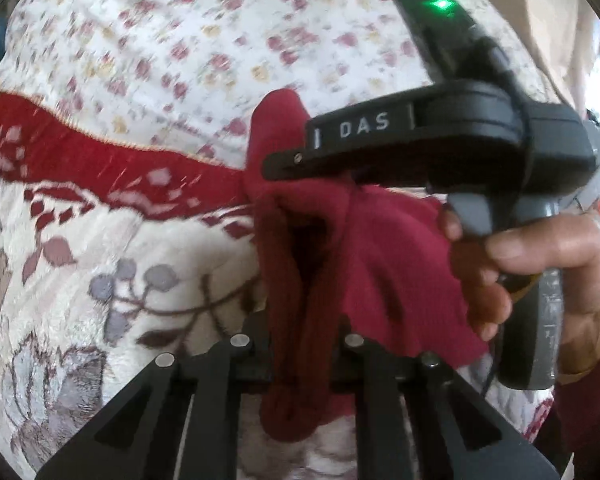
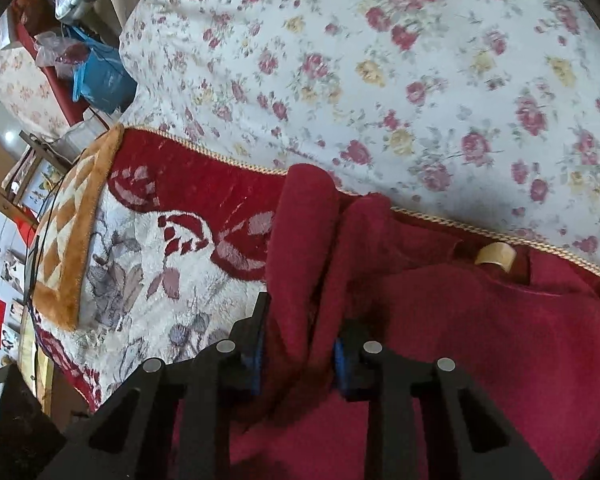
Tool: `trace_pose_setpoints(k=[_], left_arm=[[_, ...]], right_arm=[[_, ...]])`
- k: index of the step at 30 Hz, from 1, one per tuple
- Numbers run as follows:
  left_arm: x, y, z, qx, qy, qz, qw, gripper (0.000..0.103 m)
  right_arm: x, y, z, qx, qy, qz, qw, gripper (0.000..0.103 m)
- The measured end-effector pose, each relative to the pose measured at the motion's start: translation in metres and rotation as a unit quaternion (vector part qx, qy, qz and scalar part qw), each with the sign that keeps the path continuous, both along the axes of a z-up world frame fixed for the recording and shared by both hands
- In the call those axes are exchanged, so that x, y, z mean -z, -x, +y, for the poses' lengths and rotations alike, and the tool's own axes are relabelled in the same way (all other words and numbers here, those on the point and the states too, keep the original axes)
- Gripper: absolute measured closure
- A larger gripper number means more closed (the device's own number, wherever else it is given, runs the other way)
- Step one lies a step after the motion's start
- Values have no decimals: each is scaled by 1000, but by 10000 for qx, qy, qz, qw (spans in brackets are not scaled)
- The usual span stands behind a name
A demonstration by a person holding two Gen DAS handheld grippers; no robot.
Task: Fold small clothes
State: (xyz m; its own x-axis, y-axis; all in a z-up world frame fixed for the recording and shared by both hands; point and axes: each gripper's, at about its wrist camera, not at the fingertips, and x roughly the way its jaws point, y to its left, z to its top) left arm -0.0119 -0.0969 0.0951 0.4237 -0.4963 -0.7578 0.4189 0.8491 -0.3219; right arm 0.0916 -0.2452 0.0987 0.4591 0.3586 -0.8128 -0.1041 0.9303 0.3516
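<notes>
A small dark red knit garment (image 1: pixel 360 256) hangs bunched between both grippers above the bed. My left gripper (image 1: pixel 304 356) is shut on a fold of it at the bottom centre of the left wrist view. The right gripper's body (image 1: pixel 440 136), marked DAS, is held by a hand (image 1: pixel 560 264) just above and to the right of the cloth. In the right wrist view my right gripper (image 2: pixel 300 352) is shut on a thick fold of the same red garment (image 2: pixel 460 320), which spreads to the right. A pale label (image 2: pixel 496 258) shows at its neck.
A cream blanket with a red floral border (image 2: pixel 188 196) lies under the cloth. Behind it is a white rose-print bedsheet (image 2: pixel 420 80). An orange-and-cream quilted pad (image 2: pixel 76 220) lies at the bed's left edge. A blue bag (image 2: pixel 104 80) and clutter sit beyond the bed.
</notes>
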Motion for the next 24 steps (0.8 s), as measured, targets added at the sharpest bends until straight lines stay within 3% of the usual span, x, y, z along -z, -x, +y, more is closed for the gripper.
trace_pose_setpoints(k=[5, 9, 13, 18, 21, 22, 24], left_arm=[[-27, 14, -31, 340, 428, -24, 9985, 89], [-41, 28, -78, 744, 454, -79, 9962, 89], [-34, 33, -133, 1088, 368, 6, 9934, 88], [-10, 41, -190, 1440, 221, 246, 9890, 85], [1, 48, -206, 1690, 230, 580, 9836, 56], [1, 50, -207, 1799, 248, 669, 9811, 39], [-7, 59, -197, 1905, 216, 589, 9797, 32]], right_arm=[[-35, 23, -36, 89, 27, -275, 9996, 76], [-53, 49, -81, 314, 216, -395, 9985, 77], [-43, 73, -138, 726, 241, -261, 9967, 79], [-6, 87, -200, 1381, 74, 32, 9904, 81], [25, 84, -218, 1685, 217, 303, 9850, 81], [33, 85, -223, 1756, 59, 381, 9837, 79], [35, 91, -233, 1953, -83, 372, 9800, 63]])
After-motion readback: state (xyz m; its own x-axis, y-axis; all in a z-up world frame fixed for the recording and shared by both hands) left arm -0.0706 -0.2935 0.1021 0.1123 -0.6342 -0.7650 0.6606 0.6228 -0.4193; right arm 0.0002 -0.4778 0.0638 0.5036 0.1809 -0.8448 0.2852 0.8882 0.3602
